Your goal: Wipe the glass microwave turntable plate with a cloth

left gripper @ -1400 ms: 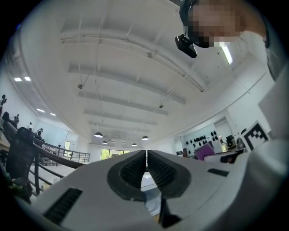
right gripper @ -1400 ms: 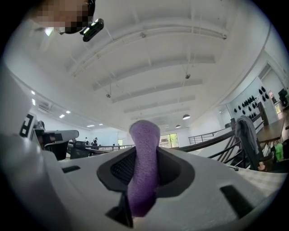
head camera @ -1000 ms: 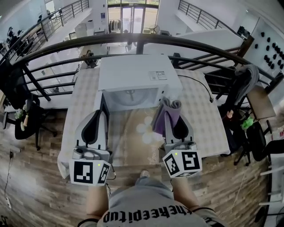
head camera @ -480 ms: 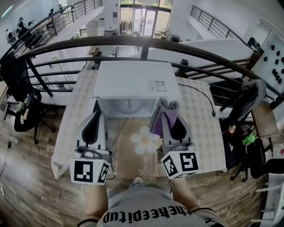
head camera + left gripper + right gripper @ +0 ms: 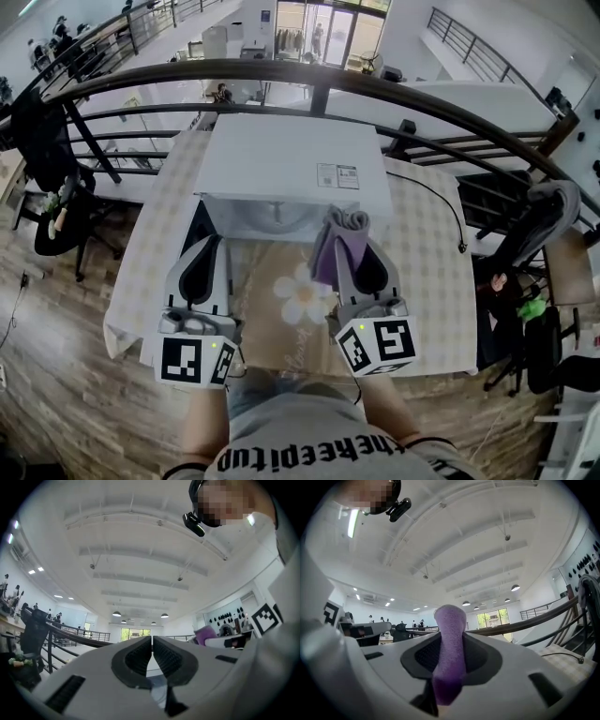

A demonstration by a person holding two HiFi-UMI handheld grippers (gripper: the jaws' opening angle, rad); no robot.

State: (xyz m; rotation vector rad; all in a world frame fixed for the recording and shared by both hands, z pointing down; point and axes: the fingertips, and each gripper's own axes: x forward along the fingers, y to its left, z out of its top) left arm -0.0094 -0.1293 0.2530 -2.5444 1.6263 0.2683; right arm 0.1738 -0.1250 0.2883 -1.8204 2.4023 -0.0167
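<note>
A white microwave (image 5: pixel 291 164) stands at the back of the checked table (image 5: pixel 427 272), its front open toward me. Inside, the pale cavity (image 5: pixel 272 220) shows dimly, and I cannot make out the glass plate there. My right gripper (image 5: pixel 342 234) is shut on a purple cloth (image 5: pixel 336 246), held just in front of the opening's right side. In the right gripper view the cloth (image 5: pixel 450 644) sticks up between the jaws of that gripper (image 5: pixel 449 660). My left gripper (image 5: pixel 208 246) hangs before the opening's left side. Its jaws (image 5: pixel 152 656) are shut with nothing between them.
A tan mat with a white flower (image 5: pixel 302 292) lies under both grippers. A black cable (image 5: pixel 433 204) runs over the table's right part. A black railing (image 5: pixel 450 112) curves behind the table. Office chairs stand at the left (image 5: pixel 52 234) and right (image 5: pixel 525 309).
The microwave and table have grown larger and shifted lower in the head view, as I have come closer. Both grippers keep the same pose, the right still clamped on the cloth.
</note>
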